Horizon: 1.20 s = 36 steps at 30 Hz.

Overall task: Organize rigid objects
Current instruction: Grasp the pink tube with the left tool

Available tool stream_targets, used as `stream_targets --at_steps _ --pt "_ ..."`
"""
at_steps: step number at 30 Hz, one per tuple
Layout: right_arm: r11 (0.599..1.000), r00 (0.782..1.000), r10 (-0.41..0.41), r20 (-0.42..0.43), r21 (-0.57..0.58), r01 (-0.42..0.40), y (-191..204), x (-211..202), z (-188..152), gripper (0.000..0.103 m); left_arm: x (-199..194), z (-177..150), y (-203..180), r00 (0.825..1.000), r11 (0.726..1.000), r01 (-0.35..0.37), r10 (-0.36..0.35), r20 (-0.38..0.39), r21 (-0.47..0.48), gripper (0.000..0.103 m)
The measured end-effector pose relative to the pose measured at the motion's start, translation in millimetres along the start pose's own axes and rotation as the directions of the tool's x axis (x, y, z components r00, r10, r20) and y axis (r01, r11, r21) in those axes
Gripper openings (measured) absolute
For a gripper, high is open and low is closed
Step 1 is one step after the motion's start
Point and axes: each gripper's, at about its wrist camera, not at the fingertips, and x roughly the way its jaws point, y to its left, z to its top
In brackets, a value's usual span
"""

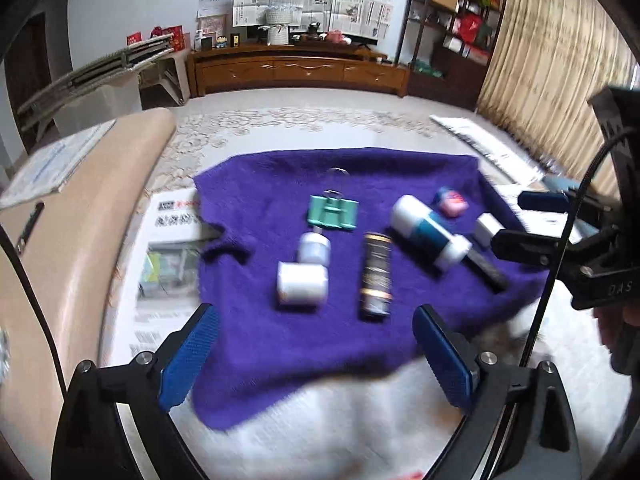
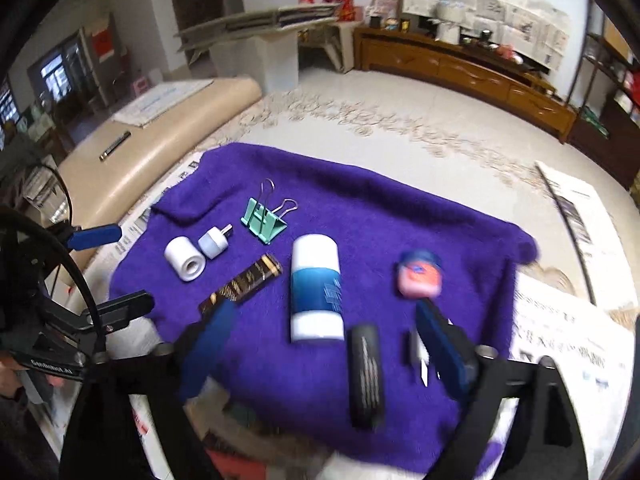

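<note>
Between the blue pads of the left gripper (image 1: 316, 354), spread as wide as they go with nothing in them, only bare purple towel (image 1: 280, 360) shows; the right gripper (image 2: 324, 350) stands just as wide and just as empty, both tilted down at the spread. No earlier view is offered, so I say nothing of how they got that way. Just ahead of the left one lies the white tape roll (image 1: 302, 289) on its side, a small pale cap (image 1: 315, 247) touching it beyond, and the dark patterned tube (image 1: 376, 276) beside them, its long axis running straight away from the fingers, so a grasp across its width looks the natural one. Ahead of the right gripper the black flat case (image 2: 367, 376) lies lengthwise between the pads, with the white-and-teal bottle (image 2: 317, 286) just beyond, also end-on; the right hand seems the nearer for those, the left for the roll and tube. Further out sit the green binder clip (image 2: 265, 220) and a pink-and-blue container (image 2: 419, 276), well apart. Motion blur smears everything; the small white-and-black piece (image 2: 416, 354) against the right pad I cannot identify, and labels are unreadable.
</note>
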Motion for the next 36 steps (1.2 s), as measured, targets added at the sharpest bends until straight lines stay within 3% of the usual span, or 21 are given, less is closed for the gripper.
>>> stream_targets --at_steps 6,10,17,21,23,25,30,36 --pt "0.994 0.999 -0.018 0.041 0.106 0.013 -22 -48 -41 0.103 -17 -27 -26 0.999 0.998 0.041 -0.042 0.020 0.044 0.103" --pt "0.983 0.998 -0.049 0.040 0.179 0.042 -41 -72 -79 0.103 -10 -42 -53 0.996 0.988 0.092 -0.091 -0.018 0.124 0.103" --pt "0.951 0.988 -0.152 0.025 0.278 0.139 -71 -88 -148 0.103 12 -58 -100 0.983 0.934 0.183 -0.163 -0.087 0.308 0.103" --pt "0.929 0.989 -0.145 0.026 0.349 0.127 -89 -87 -170 0.103 18 -64 -117 0.978 0.894 0.208 -0.179 -0.107 0.397 0.102" --pt "0.924 0.986 -0.164 0.023 0.354 0.146 -95 -87 -175 0.103 22 -67 -124 0.976 0.873 0.215 -0.180 -0.120 0.437 0.098" --pt "0.922 0.984 -0.175 0.022 0.354 0.156 -98 -89 -178 0.103 27 -69 -127 0.977 0.858 0.211 -0.169 -0.131 0.467 0.079" --pt "0.924 0.984 -0.175 0.021 0.350 0.157 -103 -87 -182 0.103 29 -68 -121 0.965 0.840 0.261 -0.220 -0.141 0.476 0.066" --pt "0.928 0.987 -0.163 0.000 0.340 0.153 -101 -79 -184 0.103 23 -70 -124 0.953 0.795 0.302 -0.253 -0.165 0.525 0.042"
